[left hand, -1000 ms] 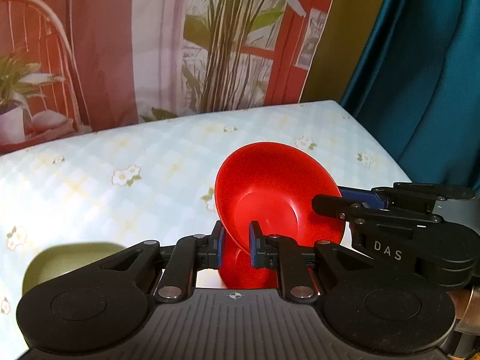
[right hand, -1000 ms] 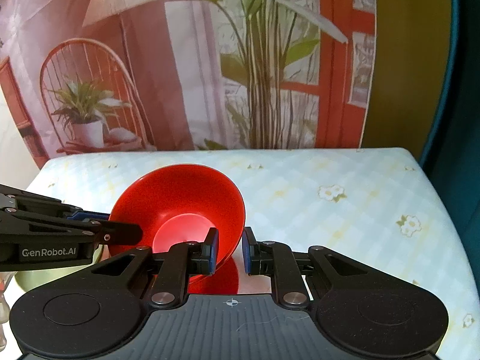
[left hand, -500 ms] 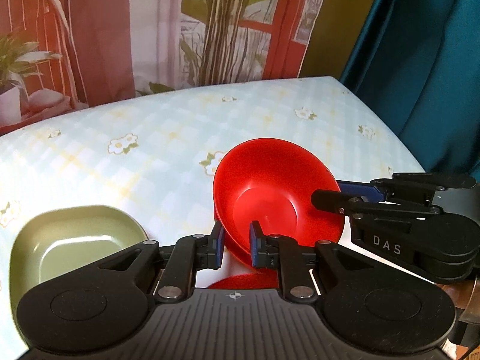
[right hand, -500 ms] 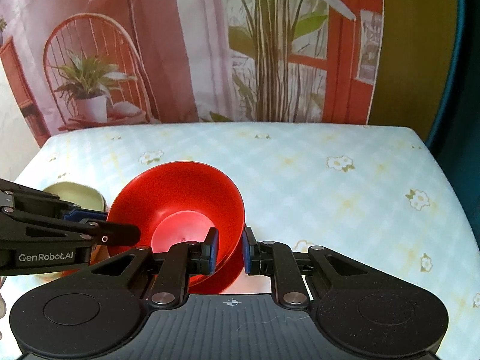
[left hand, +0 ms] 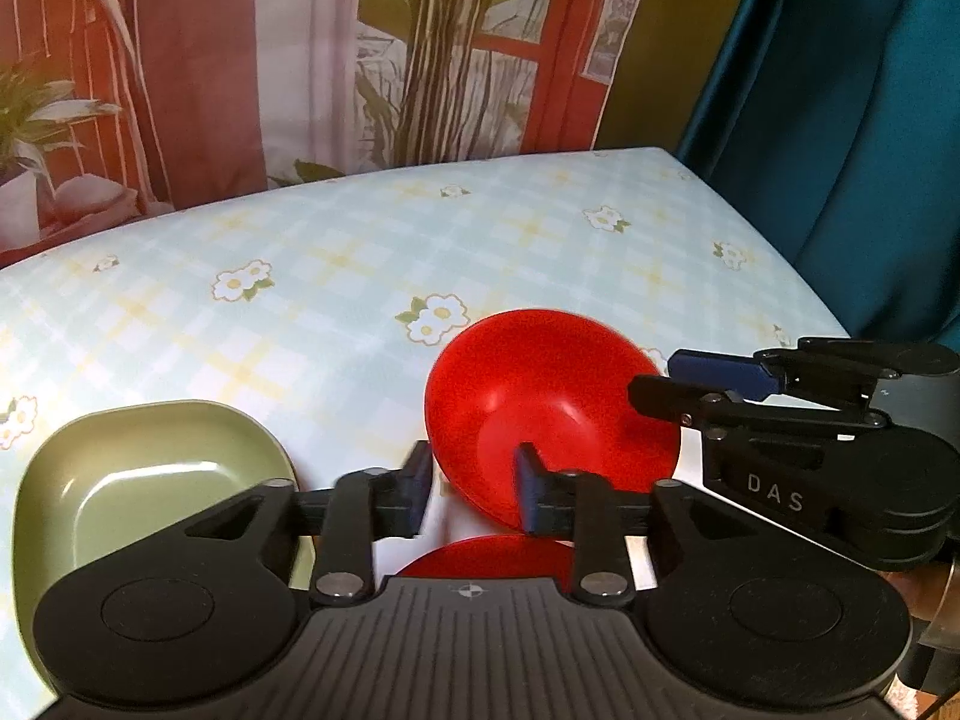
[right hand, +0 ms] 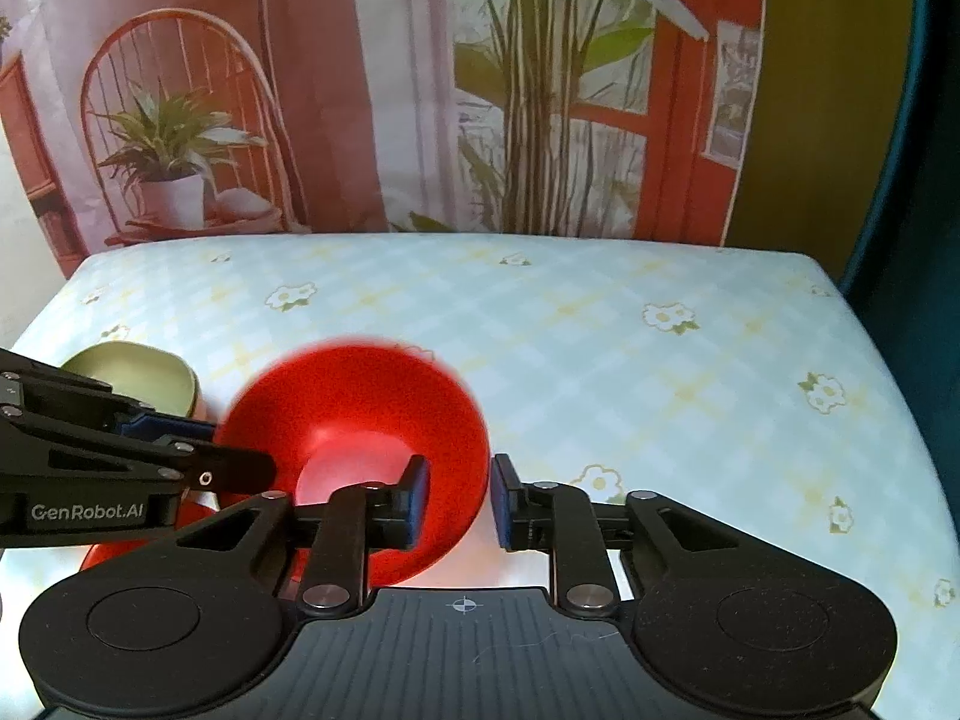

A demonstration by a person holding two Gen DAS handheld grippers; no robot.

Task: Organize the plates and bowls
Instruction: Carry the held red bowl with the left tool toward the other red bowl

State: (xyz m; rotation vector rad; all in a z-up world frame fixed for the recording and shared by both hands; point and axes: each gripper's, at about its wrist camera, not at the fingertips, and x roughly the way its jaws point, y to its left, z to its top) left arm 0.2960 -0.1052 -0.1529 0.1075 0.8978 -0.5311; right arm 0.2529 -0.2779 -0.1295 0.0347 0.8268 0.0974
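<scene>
A red bowl (left hand: 540, 396) sits tilted just ahead of both grippers, blurred by motion; it also shows in the right wrist view (right hand: 360, 420). My left gripper (left hand: 471, 489) is open, its fingers astride the bowl's near rim. My right gripper (right hand: 459, 501) is open, its fingers astride the bowl's right rim. A red plate (left hand: 486, 558) lies under the bowl, mostly hidden; its edge shows in the right wrist view (right hand: 102, 552). A green square plate (left hand: 144, 468) lies to the left, and shows in the right wrist view (right hand: 138, 372).
The table (right hand: 600, 360) has a pale blue checked cloth with flowers. A printed backdrop (right hand: 360, 90) hangs behind it. A teal curtain (left hand: 840, 150) hangs past the table's right edge.
Both grippers have opened and let go of the red bowl's rim. The bowl has dropped lower over the red plate. The green plate has come further into view.
</scene>
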